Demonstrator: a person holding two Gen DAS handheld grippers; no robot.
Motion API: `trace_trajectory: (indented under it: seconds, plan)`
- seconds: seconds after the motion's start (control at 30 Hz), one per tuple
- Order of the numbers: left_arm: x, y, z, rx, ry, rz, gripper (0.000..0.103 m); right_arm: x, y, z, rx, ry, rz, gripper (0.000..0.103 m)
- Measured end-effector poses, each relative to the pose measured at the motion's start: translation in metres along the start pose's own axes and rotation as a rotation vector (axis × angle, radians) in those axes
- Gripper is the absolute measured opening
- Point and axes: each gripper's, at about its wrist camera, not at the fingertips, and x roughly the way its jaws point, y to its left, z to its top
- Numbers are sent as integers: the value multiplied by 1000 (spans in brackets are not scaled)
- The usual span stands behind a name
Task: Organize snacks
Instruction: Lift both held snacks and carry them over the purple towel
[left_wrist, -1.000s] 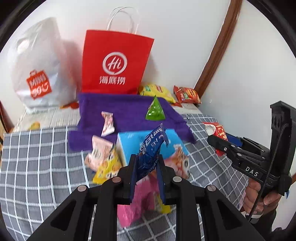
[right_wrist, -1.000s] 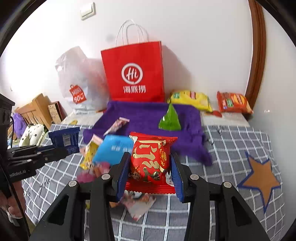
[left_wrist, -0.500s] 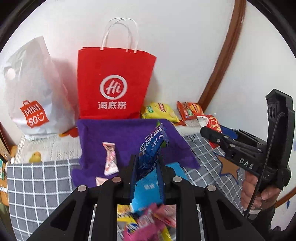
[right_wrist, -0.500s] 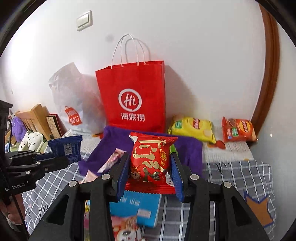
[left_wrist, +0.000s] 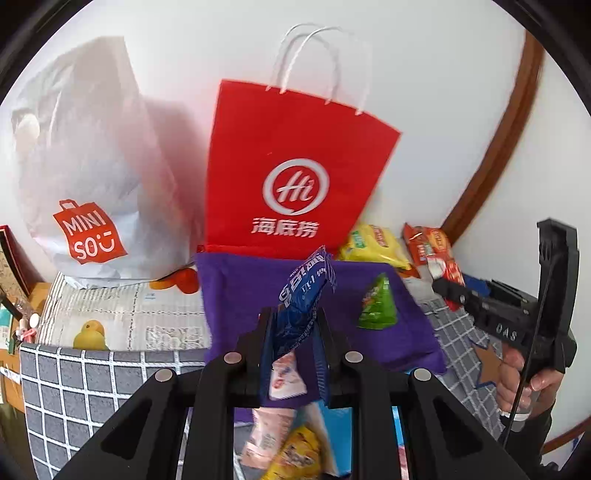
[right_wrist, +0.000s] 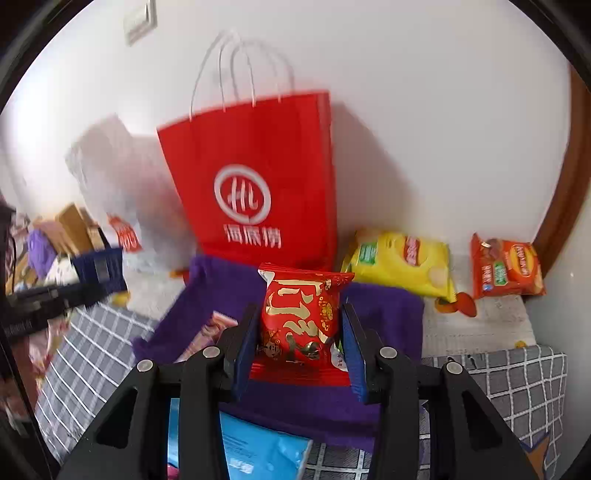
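Note:
My left gripper (left_wrist: 293, 328) is shut on a blue snack packet (left_wrist: 304, 295) and holds it above the purple cloth (left_wrist: 240, 291). My right gripper (right_wrist: 299, 336) is shut on a red snack packet (right_wrist: 301, 314), also over the purple cloth (right_wrist: 384, 306). A green triangular snack (left_wrist: 377, 304) and a pink-white wrapper (left_wrist: 286, 376) lie on the cloth. The red paper bag (left_wrist: 291, 173) stands upright behind the cloth against the wall; it shows in the right wrist view too (right_wrist: 258, 177). The right gripper shows in the left wrist view at right (left_wrist: 454, 291).
A white Miniso plastic bag (left_wrist: 85, 177) stands left of the red bag. A yellow chip bag (right_wrist: 399, 262) and an orange chip bag (right_wrist: 506, 269) lie at the back right. A blue box (right_wrist: 258, 454) and several loose snacks (left_wrist: 291, 446) lie on the grey checked cover.
Both grippers have moved forward and up toward the red paper bag, each still holding its packet. The bag and purple cloth now look nearer and larger.

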Motion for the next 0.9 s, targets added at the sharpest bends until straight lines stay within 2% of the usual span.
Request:
trace_trajectory:
  seconds: [0.1,0.3,0.43,0.7,0.9]
  plan:
    - [20,6,5,-4,30,14,19,21,-7,-4,10,53,18,43]
    - [67,13,3,-30,103,22,19,47,-11,-17,-86,147,-5,43]
    - [97,20,-3,-46,152,91,19,62,-20,-24,-62,210,7,43]
    - [121,33,-15,-79,233,99,19,86,-21,-34,-80,266,-7,43]
    - [129,32,-17,-80,270,88,19,93,-19,-37,-105,265,-35,43]
